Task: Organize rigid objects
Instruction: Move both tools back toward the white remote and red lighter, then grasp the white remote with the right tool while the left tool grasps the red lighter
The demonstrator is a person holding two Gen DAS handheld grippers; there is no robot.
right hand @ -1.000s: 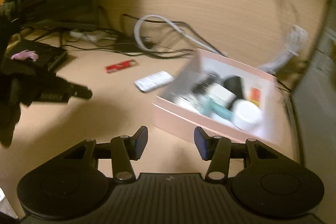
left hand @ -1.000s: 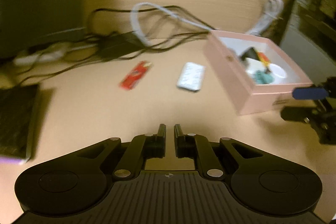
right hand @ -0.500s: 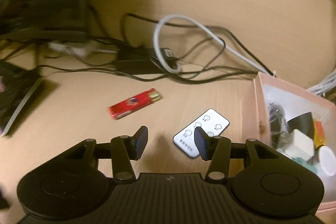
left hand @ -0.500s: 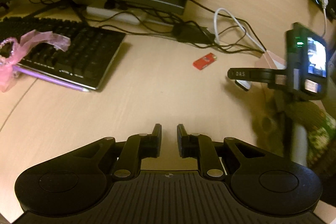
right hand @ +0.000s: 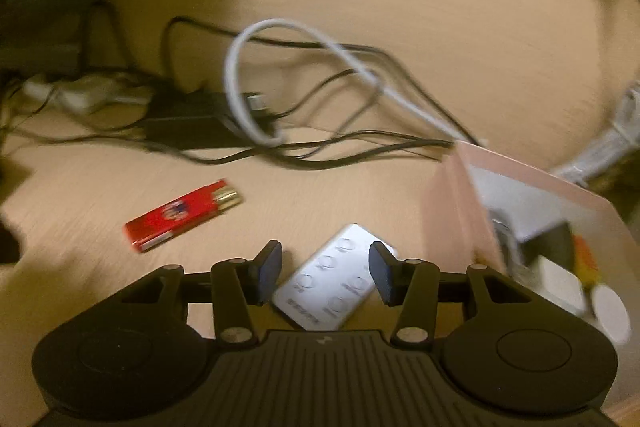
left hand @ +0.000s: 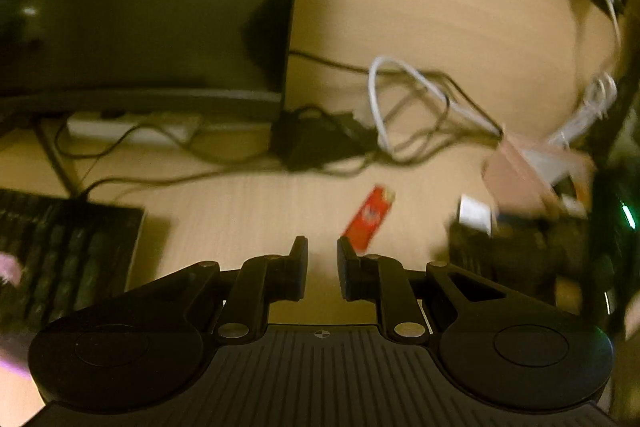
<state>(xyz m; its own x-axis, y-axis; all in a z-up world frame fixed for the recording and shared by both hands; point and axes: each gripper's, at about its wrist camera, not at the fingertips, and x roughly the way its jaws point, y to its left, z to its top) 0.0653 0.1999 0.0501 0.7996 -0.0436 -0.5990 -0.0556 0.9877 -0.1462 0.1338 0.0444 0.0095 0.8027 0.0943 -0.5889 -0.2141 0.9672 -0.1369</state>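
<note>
The remote lies flat on the desk between your right gripper pads, partly spread and not touching it, just beside the pink box; it's thin, so closing high could skid it. Only the left view shows your left gripper nearly shut, empty, near the lighter.

Your right gripper has dropped toward the desk, so the white remote now lies between its parted jaws. Your left gripper has swung back toward the red lighter, its jaws slightly wider than a second ago.
</note>
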